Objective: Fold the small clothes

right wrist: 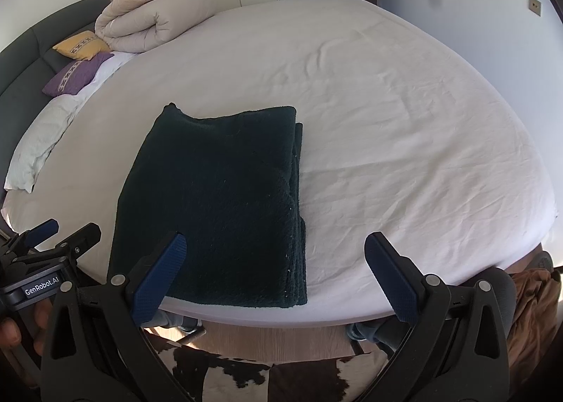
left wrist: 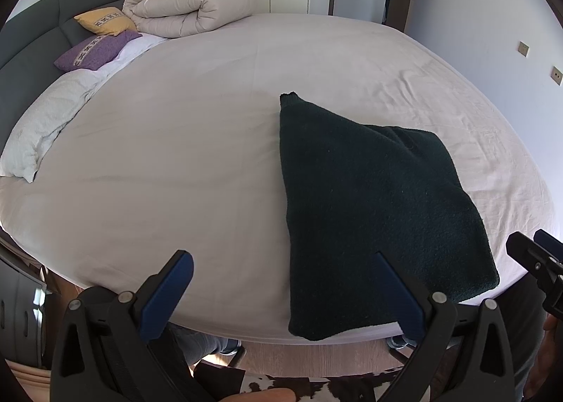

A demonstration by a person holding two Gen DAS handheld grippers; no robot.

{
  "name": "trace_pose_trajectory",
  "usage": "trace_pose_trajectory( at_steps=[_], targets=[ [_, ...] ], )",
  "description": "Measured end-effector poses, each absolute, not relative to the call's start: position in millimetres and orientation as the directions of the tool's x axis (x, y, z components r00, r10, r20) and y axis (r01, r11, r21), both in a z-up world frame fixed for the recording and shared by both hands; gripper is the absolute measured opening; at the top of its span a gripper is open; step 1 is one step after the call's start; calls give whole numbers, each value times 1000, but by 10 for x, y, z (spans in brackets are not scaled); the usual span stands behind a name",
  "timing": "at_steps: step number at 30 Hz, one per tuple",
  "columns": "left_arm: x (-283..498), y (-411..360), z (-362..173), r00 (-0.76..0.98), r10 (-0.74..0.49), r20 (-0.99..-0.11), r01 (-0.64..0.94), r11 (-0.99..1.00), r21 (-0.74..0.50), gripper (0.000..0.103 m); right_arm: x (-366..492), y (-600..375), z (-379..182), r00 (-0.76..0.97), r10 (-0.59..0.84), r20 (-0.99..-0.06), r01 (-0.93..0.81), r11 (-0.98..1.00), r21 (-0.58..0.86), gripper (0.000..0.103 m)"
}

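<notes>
at the near edge of the bed (right wrist: 387,120), dark green garment (right wrist: 218,198) looks fully folded; left tongs (left wrist: 285,293) and right tongs (right wrist: 278,277) both wide, holding nothing.

One folded dark green fleece garment (right wrist: 214,205) lies on one white-sheeted bed (right wrist: 404,120). Two small cushions: one yellow (right wrist: 81,44), one purple (right wrist: 75,74). One rolled beige duvet (right wrist: 155,20). One white pillow (right wrist: 37,146). Two blue-padded grippers, left (left wrist: 285,291) and right (right wrist: 274,277).

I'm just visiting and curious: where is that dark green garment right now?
The dark green garment lies folded on the white bed, at its near edge, far from the pillows by the headboard. Neither gripper touches it.
</notes>
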State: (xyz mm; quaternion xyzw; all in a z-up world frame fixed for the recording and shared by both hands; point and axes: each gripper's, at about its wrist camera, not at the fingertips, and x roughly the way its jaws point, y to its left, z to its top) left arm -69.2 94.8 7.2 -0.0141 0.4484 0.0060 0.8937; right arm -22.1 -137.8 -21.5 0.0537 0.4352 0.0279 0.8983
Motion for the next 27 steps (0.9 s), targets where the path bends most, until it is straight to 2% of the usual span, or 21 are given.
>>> trace_pose_trajectory(
  at_steps=[27],
  targets=[
    [-702,956,34,590,-4,-807,-22,1000,-22,103,-205,-1360,-246,615,99,-782,-1,992,124,103]
  ],
)
